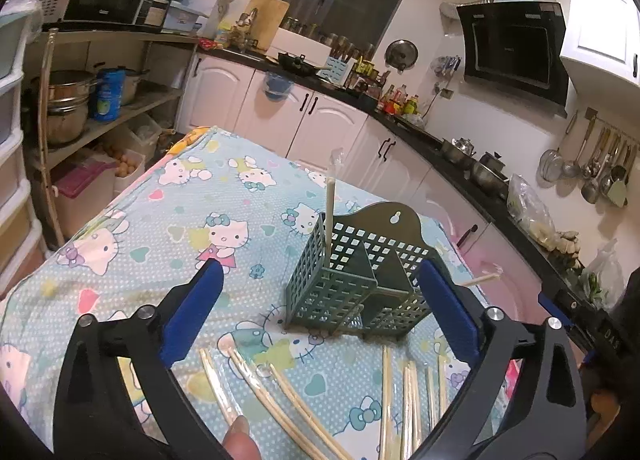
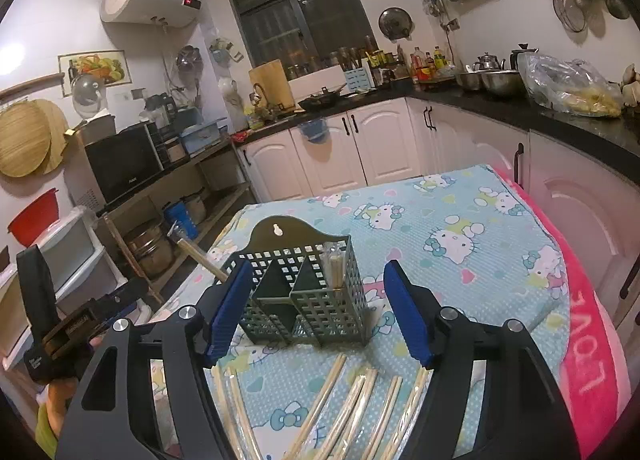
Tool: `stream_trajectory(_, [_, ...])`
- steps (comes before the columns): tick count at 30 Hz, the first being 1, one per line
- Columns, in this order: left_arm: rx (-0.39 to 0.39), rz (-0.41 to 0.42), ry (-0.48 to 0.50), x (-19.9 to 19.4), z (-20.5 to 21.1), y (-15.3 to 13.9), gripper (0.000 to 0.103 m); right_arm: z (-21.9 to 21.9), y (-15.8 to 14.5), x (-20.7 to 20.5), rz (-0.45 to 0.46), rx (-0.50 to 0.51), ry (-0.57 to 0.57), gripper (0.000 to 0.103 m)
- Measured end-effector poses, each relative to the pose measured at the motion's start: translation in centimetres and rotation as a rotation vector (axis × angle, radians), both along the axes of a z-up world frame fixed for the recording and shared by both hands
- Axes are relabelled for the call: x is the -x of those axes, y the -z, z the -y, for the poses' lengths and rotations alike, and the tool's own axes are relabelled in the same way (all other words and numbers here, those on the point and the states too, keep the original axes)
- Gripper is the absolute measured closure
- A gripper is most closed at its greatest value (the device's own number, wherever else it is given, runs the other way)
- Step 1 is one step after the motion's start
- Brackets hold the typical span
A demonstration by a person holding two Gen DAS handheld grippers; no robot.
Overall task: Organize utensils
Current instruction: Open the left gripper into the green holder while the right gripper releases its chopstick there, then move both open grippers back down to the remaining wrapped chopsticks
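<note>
left gripper (image 1: 320, 300) wide, empty | caddy (image 1: 356, 280) upright (one chopstick (image 1: 330, 204) inside)

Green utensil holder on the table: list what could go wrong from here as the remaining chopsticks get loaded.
1. The green utensil holder looks light and stands free on a soft cartoon-print cloth; a nudge from either gripper could tip it.
2. One wrapped chopstick pair already stands tall in a compartment; a careless pass could knock it out.
3. The loose wrapped chopsticks lie close together and overlap, so the open right gripper might catch two pairs.
</note>
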State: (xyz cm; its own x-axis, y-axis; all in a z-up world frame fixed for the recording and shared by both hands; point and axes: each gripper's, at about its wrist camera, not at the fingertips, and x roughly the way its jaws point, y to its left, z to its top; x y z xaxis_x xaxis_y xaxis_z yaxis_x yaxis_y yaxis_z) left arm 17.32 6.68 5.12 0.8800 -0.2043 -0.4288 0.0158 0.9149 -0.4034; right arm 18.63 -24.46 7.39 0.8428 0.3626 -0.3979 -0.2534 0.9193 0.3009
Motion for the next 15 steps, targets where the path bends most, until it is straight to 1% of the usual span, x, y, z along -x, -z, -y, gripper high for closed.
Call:
stream_trajectory(6, [-0.001, -0.002, -0.002, 1.0, -0.1, -0.1, 0.012, 0.2, 0.0, 1.3, 0.001, 0.006, -0.007, 0.037])
stream_trajectory(15, [0.004, -0.043, -0.012, 2.2, -0.7, 1.3, 0.012, -0.2, 1.1, 2.6, -0.023, 0.032, -0.038, 0.037])
